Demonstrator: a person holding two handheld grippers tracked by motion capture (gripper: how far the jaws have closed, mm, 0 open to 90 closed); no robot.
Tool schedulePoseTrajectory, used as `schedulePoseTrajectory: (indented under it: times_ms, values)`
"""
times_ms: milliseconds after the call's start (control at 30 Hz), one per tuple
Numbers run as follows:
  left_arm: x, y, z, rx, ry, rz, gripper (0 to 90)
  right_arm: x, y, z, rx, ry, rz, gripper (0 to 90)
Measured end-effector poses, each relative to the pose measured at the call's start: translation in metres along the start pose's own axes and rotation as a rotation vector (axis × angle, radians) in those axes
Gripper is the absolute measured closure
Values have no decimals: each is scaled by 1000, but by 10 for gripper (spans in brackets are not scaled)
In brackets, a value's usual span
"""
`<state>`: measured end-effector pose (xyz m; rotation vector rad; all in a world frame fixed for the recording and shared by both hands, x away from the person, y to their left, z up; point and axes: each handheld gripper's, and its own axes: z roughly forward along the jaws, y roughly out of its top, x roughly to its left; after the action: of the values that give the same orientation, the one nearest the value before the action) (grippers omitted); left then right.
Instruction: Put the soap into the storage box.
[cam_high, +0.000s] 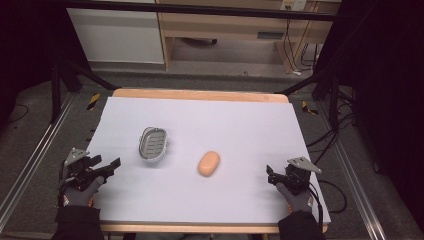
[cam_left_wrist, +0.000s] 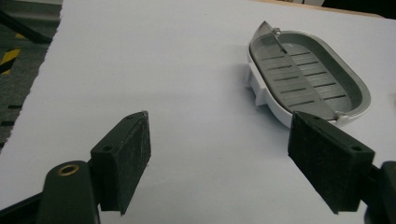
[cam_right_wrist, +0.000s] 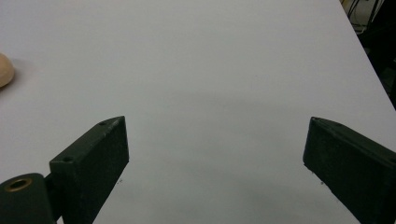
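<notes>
A grey and white soap dish (cam_high: 152, 143) lies on the white sheet (cam_high: 200, 120), left of centre; the left gripper view shows the dish (cam_left_wrist: 306, 79) empty, ahead and to the right of the jaws. An orange oval soap bar (cam_high: 208, 163) rests right of the dish, apart from it, and its edge (cam_right_wrist: 4, 70) peeks in at the left of the right gripper view. My left gripper (cam_high: 112, 164) is open near the sheet's front left edge, holding nothing. My right gripper (cam_high: 270, 172) is open at the front right, also holding nothing.
The sheet covers a wooden table (cam_high: 200, 94) whose far edge shows. Black frame bars (cam_high: 65, 75) and cables (cam_high: 325, 135) flank the table. A wooden desk (cam_high: 225, 25) stands behind. Hazard tape marks the floor (cam_high: 93, 101).
</notes>
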<state>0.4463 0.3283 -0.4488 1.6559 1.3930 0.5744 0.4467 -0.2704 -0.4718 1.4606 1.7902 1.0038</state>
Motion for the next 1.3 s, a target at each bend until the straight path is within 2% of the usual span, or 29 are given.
schedulePoseTrajectory:
  times_ms: [233,400,600,733,867,1300]
  values:
    - [-11,2,4,26,-25,23,205,-3,0,0,-5,1,3,67]
    - [-16,3,3,23,-32,32,205,-1,-1,0,2,10,-4,68]
    - [-24,7,6,24,-42,39,202,0,-2,-1,-23,32,-10,57]
    - [-28,9,7,29,-46,53,200,1,-2,-1,-23,30,-22,57]
    - [-32,10,8,35,-51,64,198,2,-2,-1,-15,42,-12,55]
    - [-53,14,9,39,-84,109,191,2,-1,-2,-24,38,-21,53]
